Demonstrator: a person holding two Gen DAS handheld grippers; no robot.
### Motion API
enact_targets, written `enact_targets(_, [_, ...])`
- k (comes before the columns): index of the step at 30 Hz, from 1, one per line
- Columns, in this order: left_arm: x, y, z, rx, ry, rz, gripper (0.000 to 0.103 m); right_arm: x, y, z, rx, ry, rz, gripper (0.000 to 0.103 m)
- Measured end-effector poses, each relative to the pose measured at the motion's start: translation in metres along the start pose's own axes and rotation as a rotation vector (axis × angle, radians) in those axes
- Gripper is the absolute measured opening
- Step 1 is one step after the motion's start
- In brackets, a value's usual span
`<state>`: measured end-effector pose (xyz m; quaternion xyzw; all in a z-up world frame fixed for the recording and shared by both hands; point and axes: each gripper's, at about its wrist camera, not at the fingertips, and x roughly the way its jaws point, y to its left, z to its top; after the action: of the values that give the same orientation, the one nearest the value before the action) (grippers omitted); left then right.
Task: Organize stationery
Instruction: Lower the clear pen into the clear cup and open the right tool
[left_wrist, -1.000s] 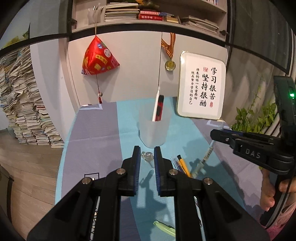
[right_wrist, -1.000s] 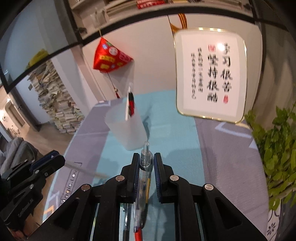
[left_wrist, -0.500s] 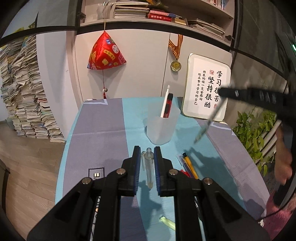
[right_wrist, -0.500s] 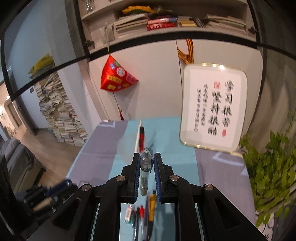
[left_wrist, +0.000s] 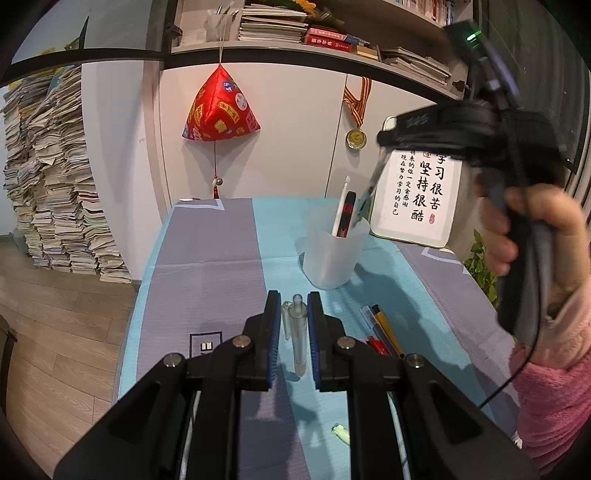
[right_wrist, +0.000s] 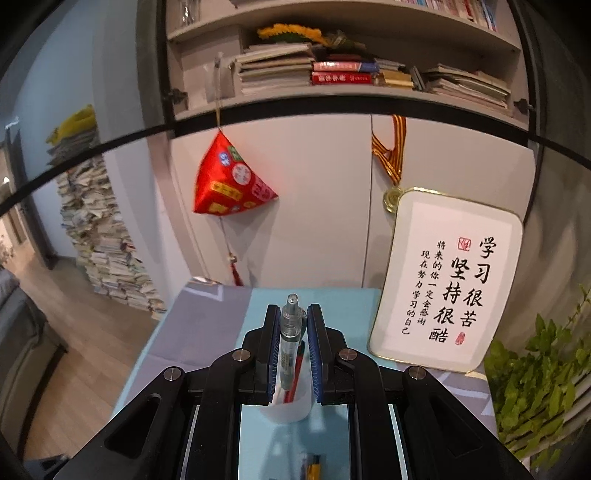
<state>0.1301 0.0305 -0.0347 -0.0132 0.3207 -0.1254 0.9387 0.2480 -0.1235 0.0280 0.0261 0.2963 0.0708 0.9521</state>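
Clear pen (right_wrist: 289, 334) clamped in right gripper (right_wrist: 291, 354), above translucent cup (left_wrist: 334, 254)

Hidden, cropped and blurred parts

The translucent white plastic cup (right_wrist: 284, 408) was mostly covered by the right gripper (right_wrist: 291, 354), only its lower wall showing. The clear plastic pen (left_wrist: 369, 188) under that gripper was blurred in the left wrist view. The loose coloured pens (left_wrist: 380, 328) on the bench (left_wrist: 207, 258) were partly hidden behind the left gripper (left_wrist: 291, 332).
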Motion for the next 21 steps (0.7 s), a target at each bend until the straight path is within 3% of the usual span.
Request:
enact_targets(10, [-0.007, 0.001, 0.001, -0.004, -0.017, -0.004, 0.012, 0.05, 0.002, -0.026, 0.0, 0.112, -0.008, 0.015])
enact_targets(21, [-0.006, -0.003, 0.0, 0.005, -0.011, -0.009, 0.012, 0.062, -0.006, -0.045, 0.023, 0.163, 0.0, 0.015])
